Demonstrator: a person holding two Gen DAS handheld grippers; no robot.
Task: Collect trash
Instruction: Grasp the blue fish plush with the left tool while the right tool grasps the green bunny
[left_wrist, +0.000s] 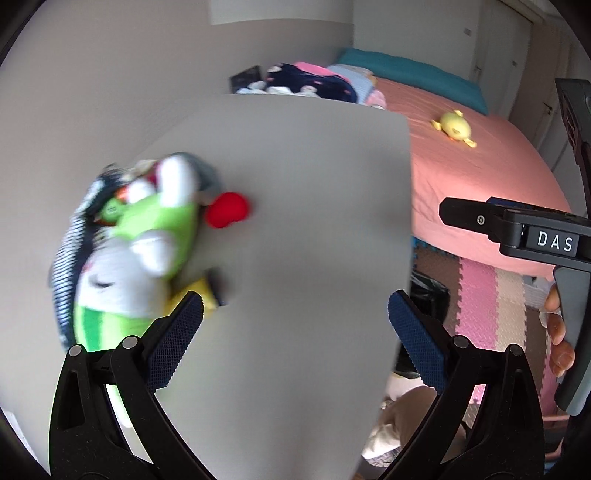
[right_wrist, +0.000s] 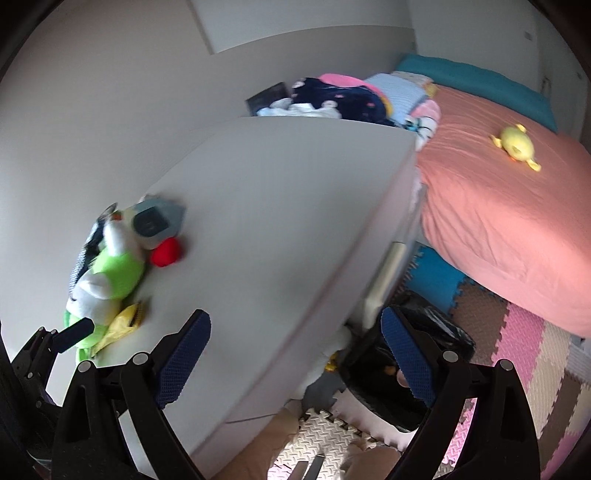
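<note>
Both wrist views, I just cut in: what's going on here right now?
Trash pickup, nothing grabbed yet. The left tool and right tool are both open and empty above a grey table. A yellow wrapper lies on the table beside a pile of soft toys, just ahead of the left tool. A black-lined bin sits on the floor at the table's right, near a bed.

L gripper (left_wrist: 295, 325) is wide open, its blue pads (left_wrist: 177, 339) far apart, nothing between them. R gripper (right_wrist: 295, 350) is also wide open and empty, pads (right_wrist: 408, 356) spread. In the left wrist view, the R gripper body sits at the right, with a hand (left_wrist: 559, 332) wrapped on its handle.
</note>
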